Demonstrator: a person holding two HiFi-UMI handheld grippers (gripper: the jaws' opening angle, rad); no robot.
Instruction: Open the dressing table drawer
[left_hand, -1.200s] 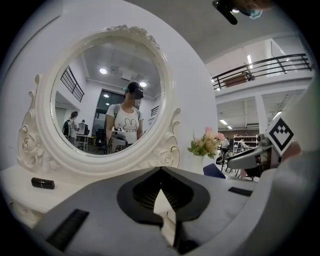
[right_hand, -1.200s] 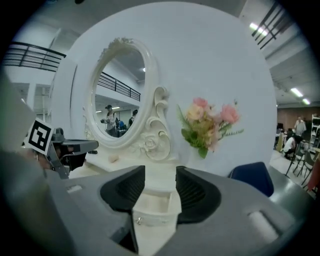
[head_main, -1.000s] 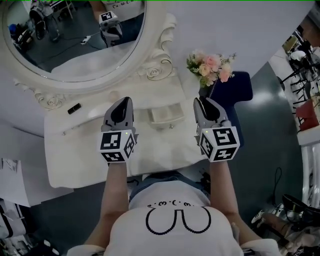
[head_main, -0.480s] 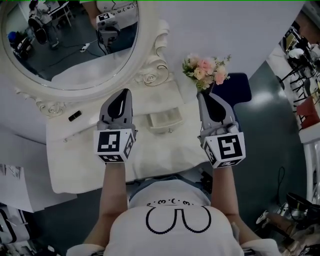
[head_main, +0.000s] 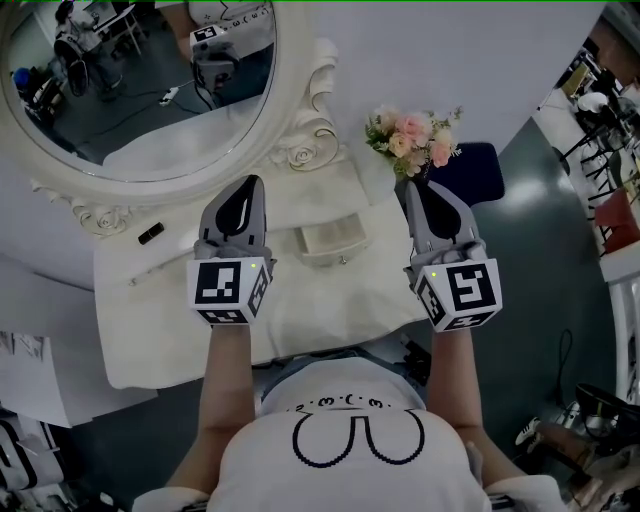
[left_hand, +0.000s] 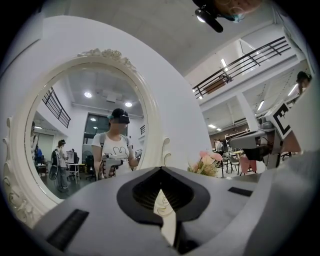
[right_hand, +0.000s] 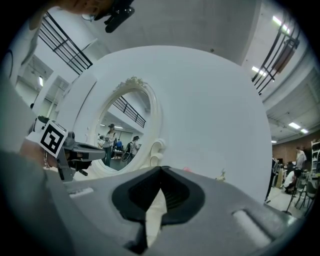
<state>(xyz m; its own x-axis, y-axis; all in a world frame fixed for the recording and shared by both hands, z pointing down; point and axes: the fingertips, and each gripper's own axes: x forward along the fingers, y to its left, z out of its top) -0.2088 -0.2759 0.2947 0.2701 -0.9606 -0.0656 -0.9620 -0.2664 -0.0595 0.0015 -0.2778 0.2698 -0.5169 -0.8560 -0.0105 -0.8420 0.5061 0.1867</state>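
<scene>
**A:** Where is the drawer now?

**B:** The drawer (head_main: 330, 243) sits in the middle of the tabletop (head_main: 310, 320), close to the back edge and just under the mirror (head_main: 140, 90). Its knob (head_main: 343, 262) faces the front edge. It seems to me that I look into the drawer from above, but I cannot tell how far it is out.

**A:** And the claws?

**B:** The left claw (left_hand: 161, 168) is pressed together with nothing in it. In its own view the two tips meet, and only a pale surface shows through the slit under them. The right claw (right_hand: 161, 168) is pressed together too, and it is also empty.

**A:** Do they touch the drawer?

**B:** No. In the head view I hold both above the tabletop, pointing level toward the back edge. One is on the left of the drawer and one on the right, so the drawer lies between them.

**A:** What else do you see?

**B:** Flowers (head_main: 415, 135) stand at the back right corner. A black thing (head_main: 150, 233) lies near the back left corner. A dark blue chair (head_main: 470, 170) stands just beyond the right edge. In the left gripper view the mirror reflects a person (left_hand: 116, 147) holding a gripper.
</scene>
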